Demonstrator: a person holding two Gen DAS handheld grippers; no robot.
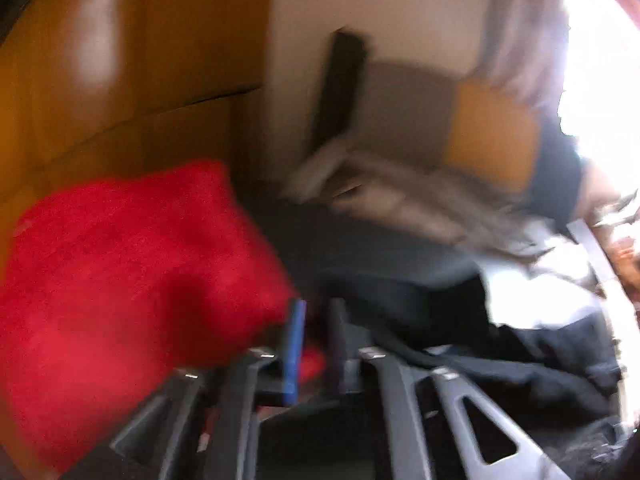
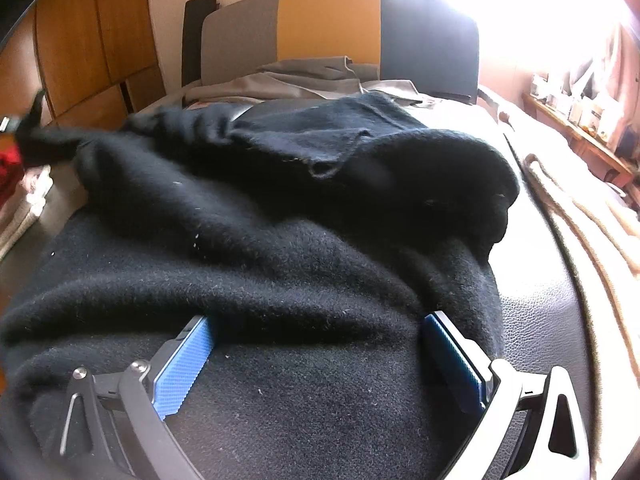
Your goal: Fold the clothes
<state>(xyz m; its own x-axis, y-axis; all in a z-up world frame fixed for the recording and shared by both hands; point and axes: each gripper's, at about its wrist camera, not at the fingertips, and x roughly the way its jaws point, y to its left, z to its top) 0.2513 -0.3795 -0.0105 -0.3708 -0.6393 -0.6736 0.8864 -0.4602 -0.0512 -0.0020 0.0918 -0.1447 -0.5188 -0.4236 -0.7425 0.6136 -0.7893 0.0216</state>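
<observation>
A black fleece garment [image 2: 280, 208] lies crumpled across a dark leather-like surface [image 2: 536, 320]. My right gripper [image 2: 320, 360] stands wide open over its near edge, blue pads [image 2: 184, 368] on either side of a fold, not pressing it. The left wrist view is blurred. There my left gripper [image 1: 316, 344] has its jaws close together with a red fluffy cloth [image 1: 120, 280] caught between them, billowing out to the left. A bit of that red cloth [image 2: 8, 176] shows at the left edge of the right wrist view. The black garment [image 1: 520, 368] lies to the right of the left gripper.
A grey garment [image 2: 288, 76] lies at the back before a grey, yellow and dark headboard [image 2: 328, 24]. Wooden cupboard doors [image 2: 92, 40] stand on the left. A beige blanket [image 2: 580, 216] runs along the right, with a cluttered shelf [image 2: 580, 120] beyond it.
</observation>
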